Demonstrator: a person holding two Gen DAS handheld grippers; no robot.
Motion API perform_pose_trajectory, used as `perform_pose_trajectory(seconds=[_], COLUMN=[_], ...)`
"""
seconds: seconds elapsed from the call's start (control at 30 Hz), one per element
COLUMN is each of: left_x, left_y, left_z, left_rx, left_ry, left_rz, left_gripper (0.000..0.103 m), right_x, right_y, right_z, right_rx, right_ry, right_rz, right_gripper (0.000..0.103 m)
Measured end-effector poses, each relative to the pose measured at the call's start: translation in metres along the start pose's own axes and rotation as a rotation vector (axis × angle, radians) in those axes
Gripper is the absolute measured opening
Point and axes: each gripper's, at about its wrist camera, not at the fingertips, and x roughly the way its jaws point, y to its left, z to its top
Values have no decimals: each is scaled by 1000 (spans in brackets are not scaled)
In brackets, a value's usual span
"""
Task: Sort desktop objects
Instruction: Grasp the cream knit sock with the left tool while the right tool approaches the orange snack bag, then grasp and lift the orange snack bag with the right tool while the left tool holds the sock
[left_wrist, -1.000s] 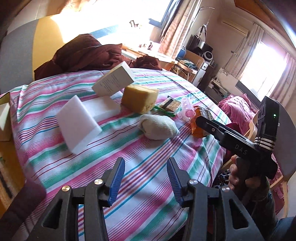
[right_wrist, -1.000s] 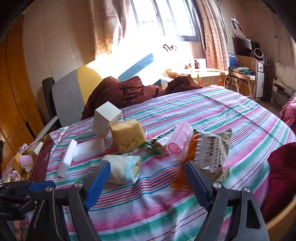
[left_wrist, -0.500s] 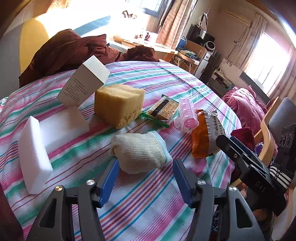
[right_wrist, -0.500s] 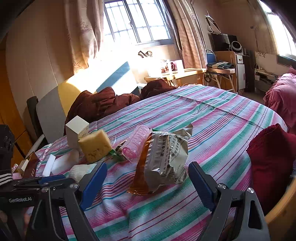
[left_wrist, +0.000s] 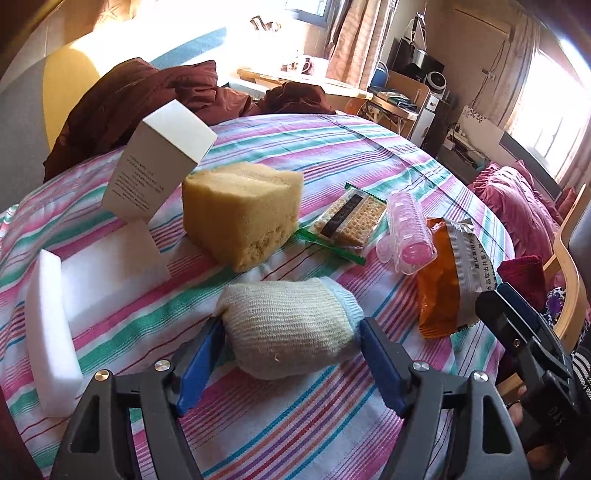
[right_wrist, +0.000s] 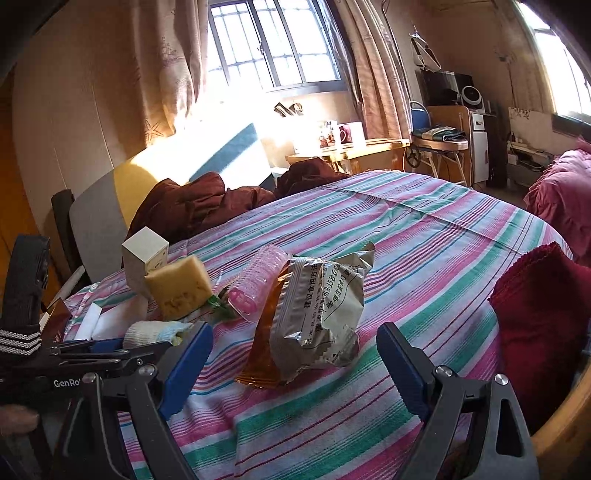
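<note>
A rolled cream sock (left_wrist: 291, 326) lies on the striped tablecloth (left_wrist: 332, 155), and my open left gripper (left_wrist: 290, 332) straddles it, a blue finger on each side. Behind it sit a yellow sponge (left_wrist: 242, 212), a white carton (left_wrist: 159, 158), two white foam blocks (left_wrist: 51, 332), a cracker pack (left_wrist: 349, 219) and a pink roller case (left_wrist: 408, 236). My right gripper (right_wrist: 293, 341) is open just short of the orange-and-silver snack bag (right_wrist: 314, 310), also seen as the snack bag (left_wrist: 448, 273) in the left wrist view. The sock (right_wrist: 155, 332) shows at the left.
A dark red cloth (right_wrist: 543, 314) lies at the table's right edge by a wooden chair rim (right_wrist: 569, 417). A maroon garment (left_wrist: 140, 96) is heaped at the far side. A desk with mugs (right_wrist: 343, 136) stands under the window.
My left gripper has moved forward until its fingers flank the sock. My right gripper has swung right and closer, so the snack bag now sits between its fingertips ahead.
</note>
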Motion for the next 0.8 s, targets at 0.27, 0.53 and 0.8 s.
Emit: perform_pose_trajectory(seconds=[0.27, 0.53, 0.8], left_x=[-19, -65, -78], left_y=[20, 46, 64], left_z=[-25, -71, -97], left_rx=[2, 23, -10], left_ry=[-34, -97, -144], left_rz=[-27, 32, 40], left_gripper=[66, 66, 66], right_x=[-5, -5, 25], right_y=[7, 17, 9], right_z=[4, 15, 18], right_rx=[-30, -76, -130], right_ry=[-1, -5, 108], right_rz=[-15, -52, -153], right_gripper=[91, 91, 98])
